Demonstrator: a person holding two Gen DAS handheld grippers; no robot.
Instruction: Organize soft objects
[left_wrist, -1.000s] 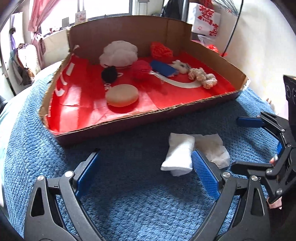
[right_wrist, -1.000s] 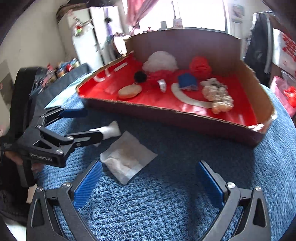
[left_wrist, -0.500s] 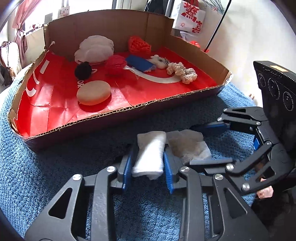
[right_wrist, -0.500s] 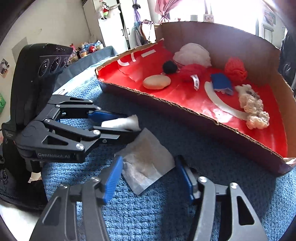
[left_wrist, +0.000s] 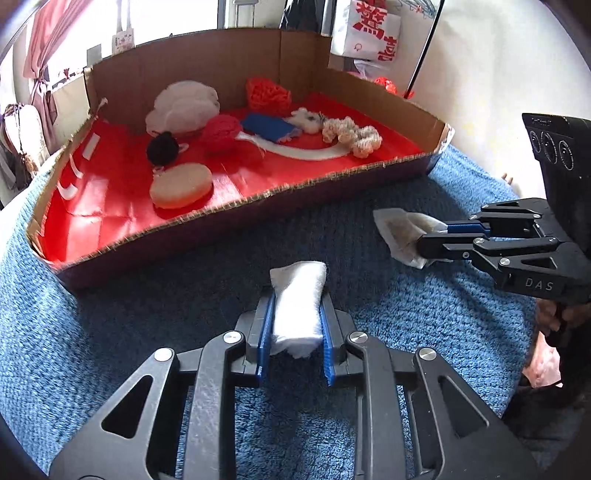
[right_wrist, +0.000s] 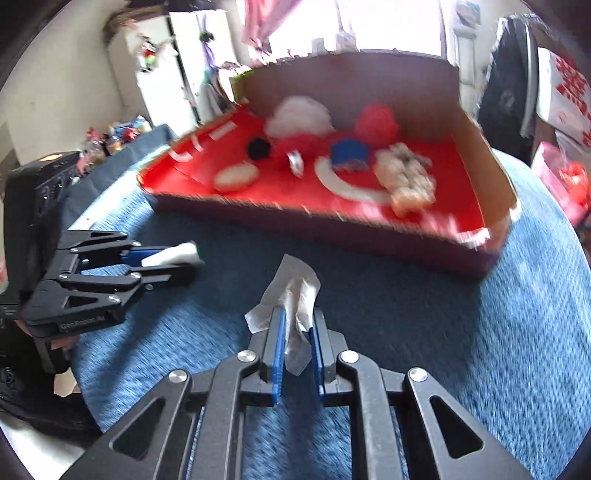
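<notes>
The rolled white towel (left_wrist: 298, 300) lies lengthwise between the blue pads of the left tongs (left_wrist: 295, 314), its far end sticking out beyond the tips toward the box, its near end bulging slightly at the back of the pads. The left tongs are drawn in narrow and clamp the roll from both sides just above the blue cloth (left_wrist: 184, 332) that covers the surface. To the right, well apart from the roll, the right tongs (right_wrist: 297, 325) pinch the thin translucent wipe (right_wrist: 291, 295), which crumples upward into a peaked fold between the pads; its loose corners spread out to the left and hang below them. These tongs too are closed down narrow on what they hold. The towel is thick, fluffy terry in a soft cylinder; the wipe is flimsy, creased and papery. The blue cloth is a nubby, looped weave. Beyond both pairs of tongs sits a shallow cardboard box (left_wrist: 221, 66) with raw corrugated edges and a glossy red lining, holding a round tan sponge (left_wrist: 181, 185), a black pompom (left_wrist: 162, 147), a red yarn ball (left_wrist: 221, 132), a puffy white mesh ball (left_wrist: 183, 107), an orange knitted piece (left_wrist: 267, 94), a flat blue cloth square (left_wrist: 269, 127) and a cream chenille scrunchie (left_wrist: 351, 136).
</notes>
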